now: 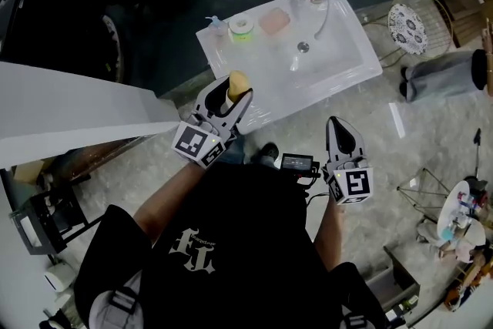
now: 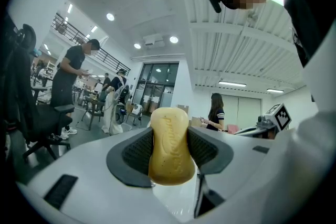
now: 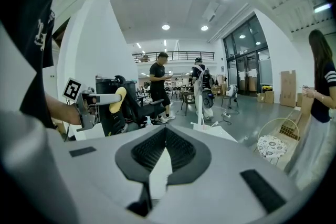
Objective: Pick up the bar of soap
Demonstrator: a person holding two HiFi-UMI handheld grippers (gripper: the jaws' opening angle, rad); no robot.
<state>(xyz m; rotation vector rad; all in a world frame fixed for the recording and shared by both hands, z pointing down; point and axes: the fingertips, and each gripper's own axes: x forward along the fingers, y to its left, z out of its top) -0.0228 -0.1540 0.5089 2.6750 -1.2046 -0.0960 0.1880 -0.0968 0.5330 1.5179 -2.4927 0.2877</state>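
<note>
One yellow bar of soap (image 2: 169, 147) is sitting clamped in our left gripper (image 1: 233, 92) above the sink's (image 1: 347, 62) near edge, our right gripper (image 1: 336, 127) hanging closed and empty; we are risking it squirting free if the grip eases.

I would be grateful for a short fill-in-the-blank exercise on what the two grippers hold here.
The bar of soap is ____ in colour.
It is gripped between the two ____ of the left gripper.
The right gripper, shut, holds ____.
Missing words: yellow; jaws; nothing.
</note>
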